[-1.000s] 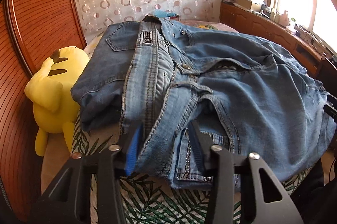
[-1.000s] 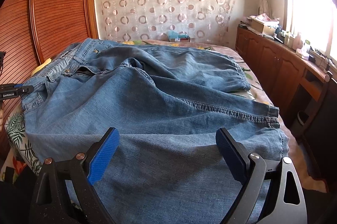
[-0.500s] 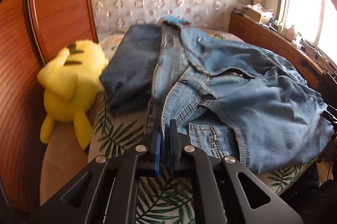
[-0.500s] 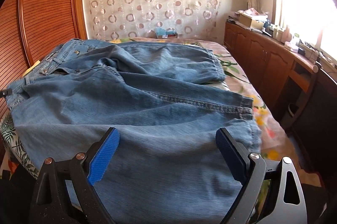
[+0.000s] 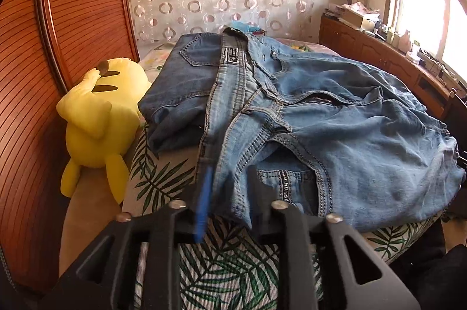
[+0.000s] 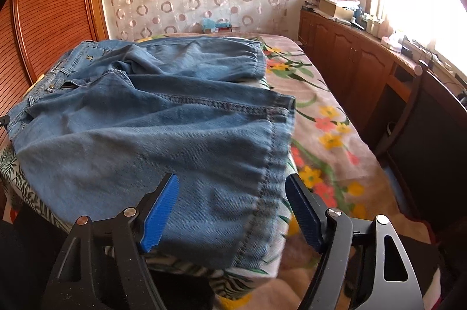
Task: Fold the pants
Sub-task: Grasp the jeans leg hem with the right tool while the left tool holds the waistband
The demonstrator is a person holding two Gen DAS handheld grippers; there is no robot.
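Blue denim pants [image 5: 321, 120] lie spread across the bed, waistband towards the left wrist view, legs towards the right wrist view [image 6: 163, 129]. My left gripper [image 5: 227, 193] has its jaws partly open, with the near waistband corner between them. My right gripper [image 6: 233, 210] is open, its jaws standing either side of the near leg's hem corner [image 6: 262, 193], above the cloth.
A yellow plush toy [image 5: 99, 117] lies at the bed's left side against a wooden sliding door [image 5: 58, 33]. A leaf-print sheet [image 5: 227, 266] and a floral blanket [image 6: 327, 135] cover the bed. Wooden cabinets [image 6: 364, 62] line the right wall under the window.
My left gripper shut half a second ago and has opened partly again around the waistband. My right gripper has moved right towards the hem corner and its jaws have narrowed.
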